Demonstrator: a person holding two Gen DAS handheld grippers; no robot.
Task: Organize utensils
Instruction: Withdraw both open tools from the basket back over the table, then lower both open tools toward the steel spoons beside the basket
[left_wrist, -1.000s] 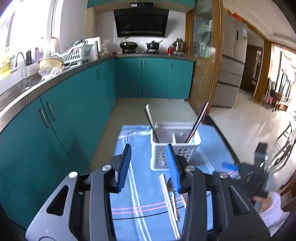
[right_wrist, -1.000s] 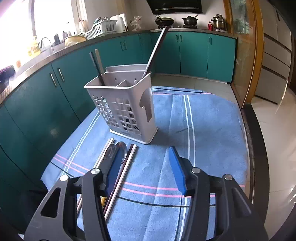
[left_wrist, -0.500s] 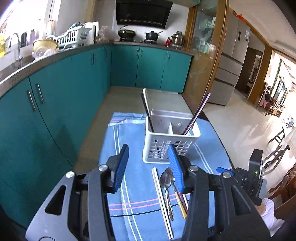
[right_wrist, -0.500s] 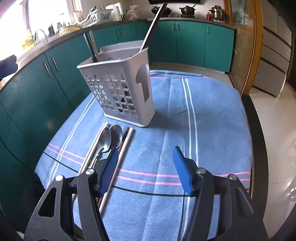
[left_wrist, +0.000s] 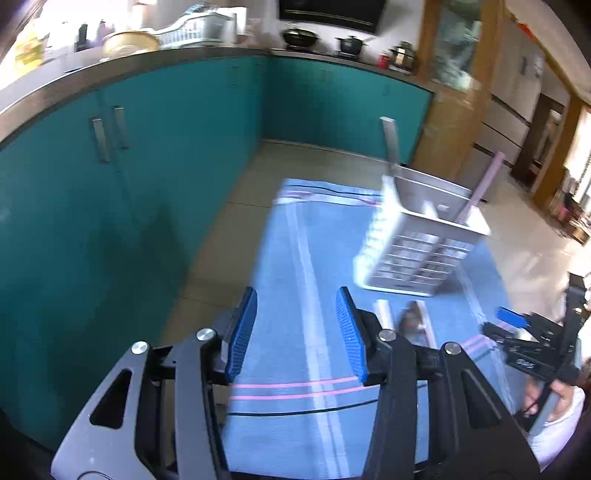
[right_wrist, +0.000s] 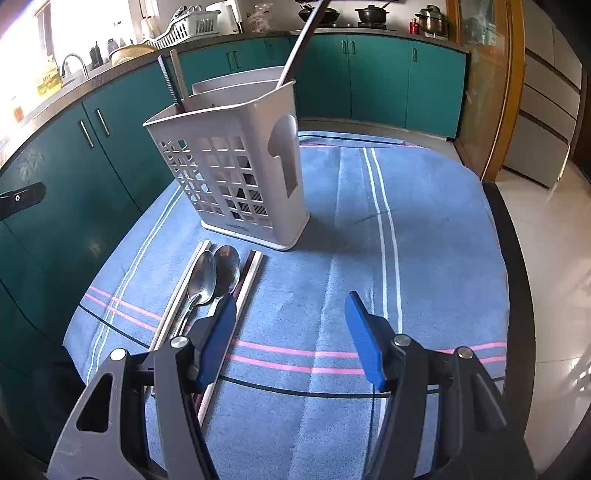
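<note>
My right gripper (right_wrist: 291, 339) hangs over the near part of the blue striped cloth (right_wrist: 424, 229) that covers the tabletop, its blue-padded jaws apart with nothing between them; they have just been opening. Just beside its left finger (right_wrist: 218, 339), near the cloth's left edge, lie two steel spoons (right_wrist: 212, 277) side by side, bowls pointing away from me, flanked by pale chopsticks (right_wrist: 184, 284) on the left and more chopsticks (right_wrist: 249, 280) on the right (their near ends are hidden under the gripper). Beyond them, toward the far left of the cloth, stands the white slotted plastic utensil caddy (right_wrist: 236, 173), upright, with a few sticks and a long handle poking out of its top. My left gripper (left_wrist: 297, 336) hovers above the same cloth, jaws moderately apart and empty, having also just widened. Its view is blurred; there I see the caddy (left_wrist: 417, 247) at the far right.
</note>
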